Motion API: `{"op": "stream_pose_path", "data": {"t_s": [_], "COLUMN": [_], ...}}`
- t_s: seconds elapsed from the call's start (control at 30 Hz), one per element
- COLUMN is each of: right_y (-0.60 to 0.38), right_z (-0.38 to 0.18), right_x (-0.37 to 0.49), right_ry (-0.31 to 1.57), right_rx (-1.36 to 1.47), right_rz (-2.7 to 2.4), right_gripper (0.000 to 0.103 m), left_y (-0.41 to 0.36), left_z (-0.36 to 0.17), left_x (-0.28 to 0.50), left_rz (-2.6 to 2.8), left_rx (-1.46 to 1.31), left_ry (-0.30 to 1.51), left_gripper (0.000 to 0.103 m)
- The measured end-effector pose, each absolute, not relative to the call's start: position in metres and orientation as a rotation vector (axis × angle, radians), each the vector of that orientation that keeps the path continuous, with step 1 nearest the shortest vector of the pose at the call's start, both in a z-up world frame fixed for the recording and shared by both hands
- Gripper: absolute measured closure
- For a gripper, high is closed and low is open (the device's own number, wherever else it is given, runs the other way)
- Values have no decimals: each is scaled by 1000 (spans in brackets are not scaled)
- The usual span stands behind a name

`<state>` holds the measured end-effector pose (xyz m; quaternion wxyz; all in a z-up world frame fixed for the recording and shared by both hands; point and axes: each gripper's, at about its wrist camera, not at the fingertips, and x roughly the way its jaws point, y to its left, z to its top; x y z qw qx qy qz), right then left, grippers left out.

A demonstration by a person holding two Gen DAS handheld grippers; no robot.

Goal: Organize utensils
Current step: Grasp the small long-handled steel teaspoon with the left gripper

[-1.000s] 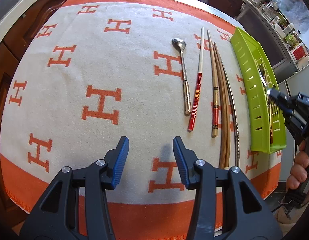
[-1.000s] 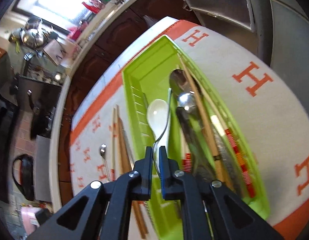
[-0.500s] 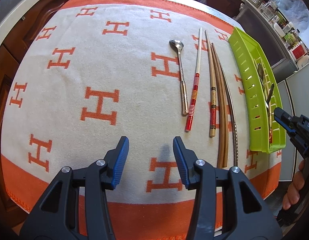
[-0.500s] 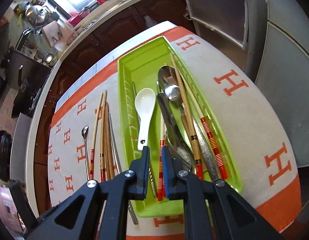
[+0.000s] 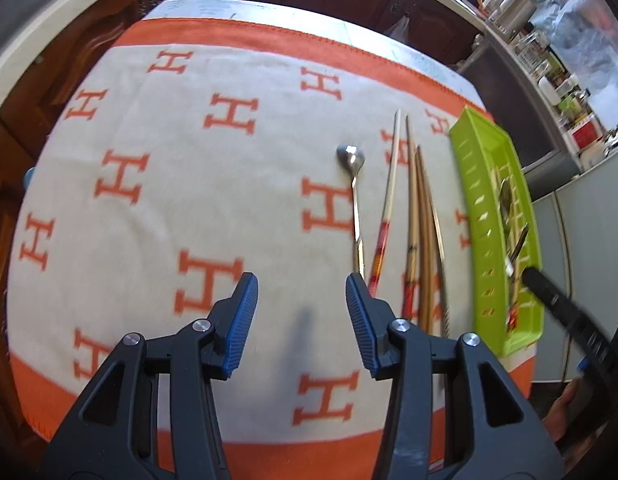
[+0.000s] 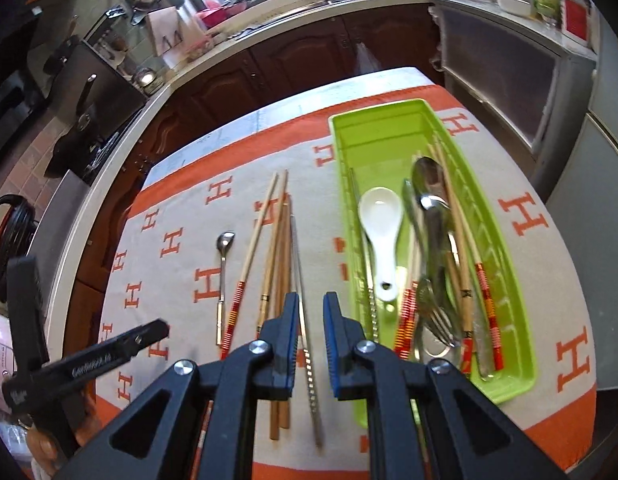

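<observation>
The right gripper (image 6: 311, 320) hangs low over the bench (image 6: 245, 120), empty, its blue pads a narrow gap apart, nothing between them. Directly below that gap lies a thin metal chopstick (image 6: 305, 320) with a twisted grip, the item on the blanket (image 5: 149, 240) closest to the green tray (image 6: 513, 280). I'd call this the reach for the next pickup.

The tray is filling up nicely: a white ceramic spoon (image 6: 383, 224), a big steel spoon (image 6: 427, 178), a fork (image 6: 437, 320) and several red-banded chopsticks sit inside it, lengthwise. Still out on the blanket, left of the tray: that metal chopstick, a bundle of brown wooden chopsticks (image 6: 281, 248), a pale chopstick with red stripes (image 6: 249, 264), and, furthest from the tray, a small steel teaspoon (image 6: 223, 276). All roughly parallel, the wooden ones touching each other.

The left gripper (image 5: 301, 312) hovers near the front edge of the blanket, pads spread wide, holding nothing; the teaspoon's handle ends just past its right fingertip.

The next move, as I read it: the right gripper needs to drop onto the metal chopstick and pinch across it. Tricky, since it's slim and flat on soft cloth with the wooden ones just beside it, so the pads could easily catch a neighbour or slip off. A grip on the twisted section looks like the safest bet.
</observation>
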<state>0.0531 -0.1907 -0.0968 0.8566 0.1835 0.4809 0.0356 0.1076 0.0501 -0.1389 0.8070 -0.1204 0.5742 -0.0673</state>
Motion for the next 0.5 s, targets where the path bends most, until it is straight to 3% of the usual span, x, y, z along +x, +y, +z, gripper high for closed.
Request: {"op": "stream_pose_path", "data": {"t_s": [0.5], "right_y": [-174], "right_z": [-97], "right_x": [83], "right_ry": [1013], "right_rx": [360], "right_rz": [155], "right_gripper": [91], "left_y": [32], "left_z": [-181], "left_x": [207], "left_rz": [-241], "left_rx": [-443], "left_ry": [1298], "left_gripper": [61]}}
